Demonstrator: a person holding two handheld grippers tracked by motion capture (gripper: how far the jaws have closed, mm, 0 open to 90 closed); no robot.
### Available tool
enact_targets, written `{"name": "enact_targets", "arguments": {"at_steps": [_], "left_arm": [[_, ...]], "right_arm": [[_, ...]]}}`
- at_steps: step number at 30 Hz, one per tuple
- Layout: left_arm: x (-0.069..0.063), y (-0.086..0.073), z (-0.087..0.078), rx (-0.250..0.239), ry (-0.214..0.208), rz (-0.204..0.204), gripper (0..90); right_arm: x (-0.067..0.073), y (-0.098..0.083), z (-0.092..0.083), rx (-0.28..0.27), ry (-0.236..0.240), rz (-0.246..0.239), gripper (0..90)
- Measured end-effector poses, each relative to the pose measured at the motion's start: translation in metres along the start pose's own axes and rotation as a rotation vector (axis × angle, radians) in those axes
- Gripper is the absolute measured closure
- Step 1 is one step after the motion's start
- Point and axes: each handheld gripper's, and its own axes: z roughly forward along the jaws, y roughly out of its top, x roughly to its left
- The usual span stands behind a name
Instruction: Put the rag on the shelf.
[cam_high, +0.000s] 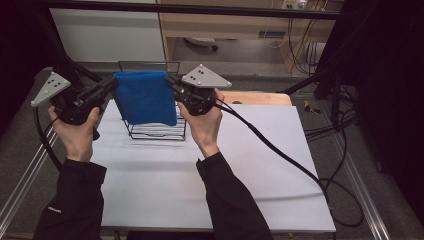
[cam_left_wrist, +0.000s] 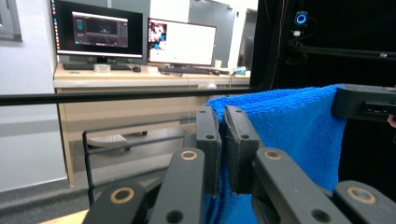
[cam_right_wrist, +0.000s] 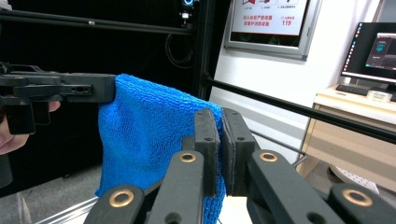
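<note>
Tongs, left (cam_high: 111, 85) and right (cam_high: 171, 82), each pinch a top corner of the blue terry towel (cam_high: 145, 97), stretched level above the black wire rack (cam_high: 157, 131).

Blue towel (cam_high: 145, 96): terry cloth, looped fuzzy pile, matt. Rack (cam_high: 156, 131) under it: thin black wire, metal by the look, slight sheen. Table top (cam_high: 165, 185): smooth white, matt. Left gripper (cam_left_wrist: 222, 122) and right gripper (cam_right_wrist: 220, 123): black matt plastic-looking jaws, brass-coloured shiny rings at the pivots. Top plates (cam_high: 205, 76): flat grey, matt. Sleeves (cam_high: 227, 200): black cloth.
</note>
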Motion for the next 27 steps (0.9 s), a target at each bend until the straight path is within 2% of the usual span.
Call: {"name": "enact_targets", "arguments": {"at_steps": [16, 27], "left_arm": [[0.005, 0.032, 0.008, -0.05, 0.025, 0.026, 84.9], [0.014, 0.051, 0.014, -0.069, 0.046, 0.031, 84.9]], "right_arm": [[-0.003, 0.031, 0.01, -0.036, -0.021, -0.035, 86.5], [-0.003, 0.05, 0.02, -0.047, -0.036, -0.087, 86.5]]}}
